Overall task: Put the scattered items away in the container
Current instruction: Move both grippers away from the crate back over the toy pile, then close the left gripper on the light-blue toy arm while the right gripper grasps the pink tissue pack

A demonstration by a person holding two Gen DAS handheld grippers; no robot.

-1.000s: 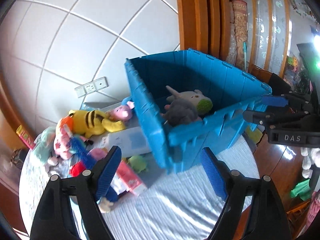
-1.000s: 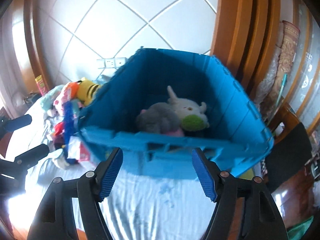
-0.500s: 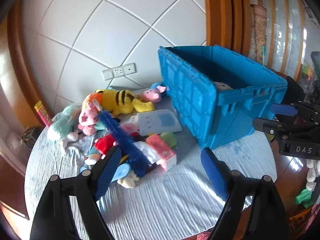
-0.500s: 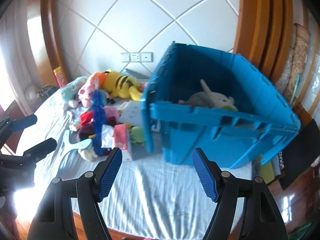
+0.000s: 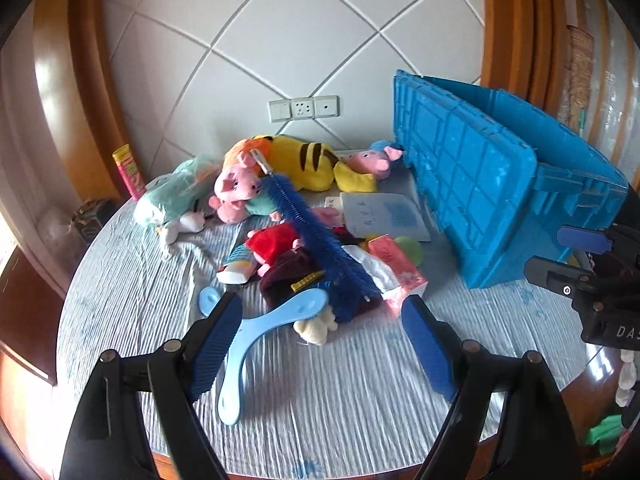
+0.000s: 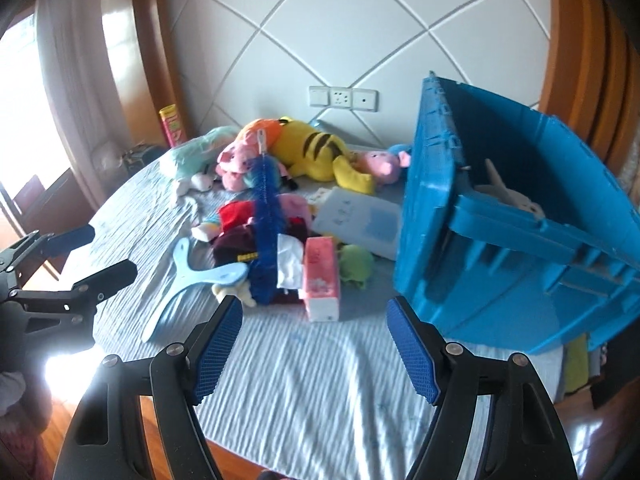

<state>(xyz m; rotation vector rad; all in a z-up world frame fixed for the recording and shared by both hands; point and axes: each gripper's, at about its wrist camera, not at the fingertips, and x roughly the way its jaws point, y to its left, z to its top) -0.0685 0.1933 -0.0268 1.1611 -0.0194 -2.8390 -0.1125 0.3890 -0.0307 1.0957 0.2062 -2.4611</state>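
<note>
Compared with a second ago, when the blue crate [image 6: 500, 248] filled both views, both cameras now look at the pile of scattered toys on the round table [image 5: 360, 400], with the crate off to the right. The left gripper [image 5: 322, 344] and right gripper [image 6: 314, 346] both hang released and empty above the striped cloth, the left over a light blue hanger [image 5: 256, 344], the right gripper's jaws widening slightly. The crate's inside is mostly hidden, only a grey and white plush [image 6: 508, 196] peeking over its rim in the right view, and the lower toys lie half buried under a blue bristle brush [image 5: 316, 240].
</note>
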